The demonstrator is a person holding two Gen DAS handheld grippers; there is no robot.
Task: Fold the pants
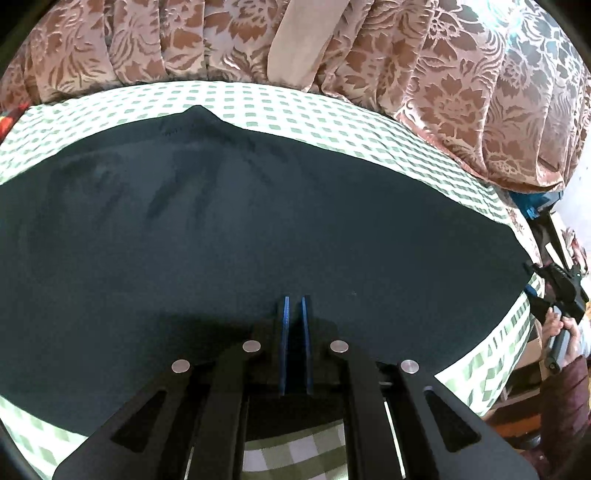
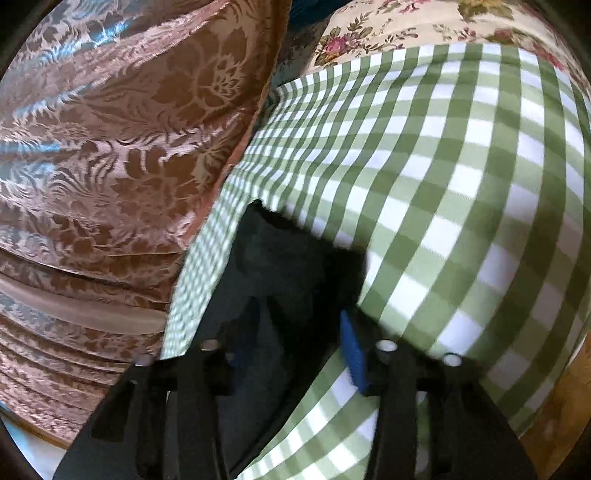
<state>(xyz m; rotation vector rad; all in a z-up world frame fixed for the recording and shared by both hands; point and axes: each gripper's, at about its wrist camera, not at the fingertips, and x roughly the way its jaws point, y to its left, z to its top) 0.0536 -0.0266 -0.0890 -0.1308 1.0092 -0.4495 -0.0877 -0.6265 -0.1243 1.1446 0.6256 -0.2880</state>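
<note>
Dark pants (image 1: pixel 258 236) lie spread flat on a green-and-white checked cloth (image 1: pixel 295 110). My left gripper (image 1: pixel 294 306) sits at the pants' near edge, its blue pads (image 1: pixel 283 332) close together with dark fabric between them. My right gripper (image 1: pixel 557 284) shows at the far right of the left wrist view, at the pants' right end. In the right wrist view my right gripper (image 2: pixel 291 339) is open, its blue pad (image 2: pixel 352 350) at the right, and an end of the pants (image 2: pixel 280 266) lies between the fingers on the checked cloth (image 2: pixel 443 184). That view is blurred.
A brown floral curtain (image 1: pixel 443 74) hangs behind the surface and also fills the left of the right wrist view (image 2: pixel 110 147). A cream floral fabric (image 2: pixel 406 22) lies beyond the checked cloth. The surface edge drops off at right (image 1: pixel 498 362).
</note>
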